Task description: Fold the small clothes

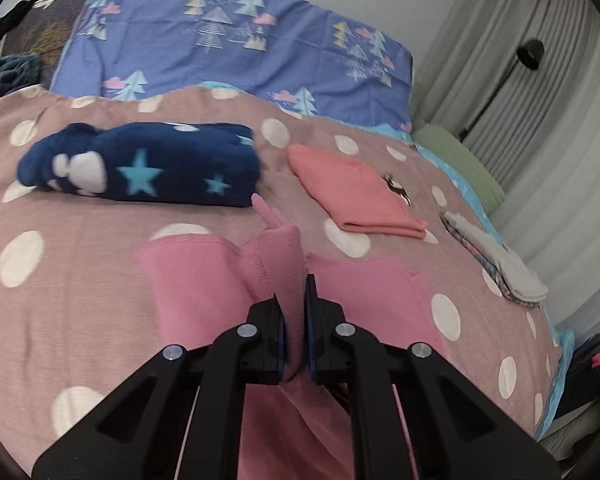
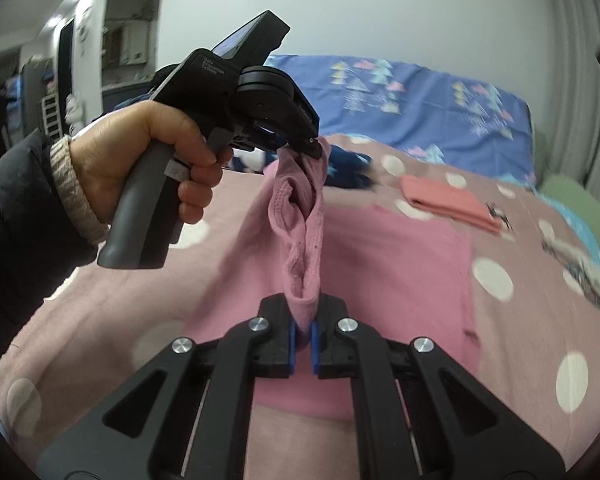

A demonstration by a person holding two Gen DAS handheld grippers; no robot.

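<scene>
A pink garment (image 1: 204, 280) lies partly on the polka-dot bedspread (image 1: 80, 240) and is lifted by both grippers. My left gripper (image 1: 294, 304) is shut on a bunched edge of it, the cloth standing up between the pads. In the right wrist view my right gripper (image 2: 303, 320) is shut on another bunch of the pink garment (image 2: 400, 264). The stretched hem runs from there up to the left gripper (image 2: 314, 150), held by a hand (image 2: 140, 156) in a dark sleeve. The rest of the garment hangs down onto the bed.
Folded on the bed lie a navy star-patterned fleece (image 1: 140, 168), a coral garment (image 1: 360, 196) and a grey patterned piece (image 1: 496, 264) near the right edge. A blue tree-print pillow (image 1: 240, 40) is at the head. Curtains (image 1: 540, 100) and a black lamp (image 1: 530, 54) stand right.
</scene>
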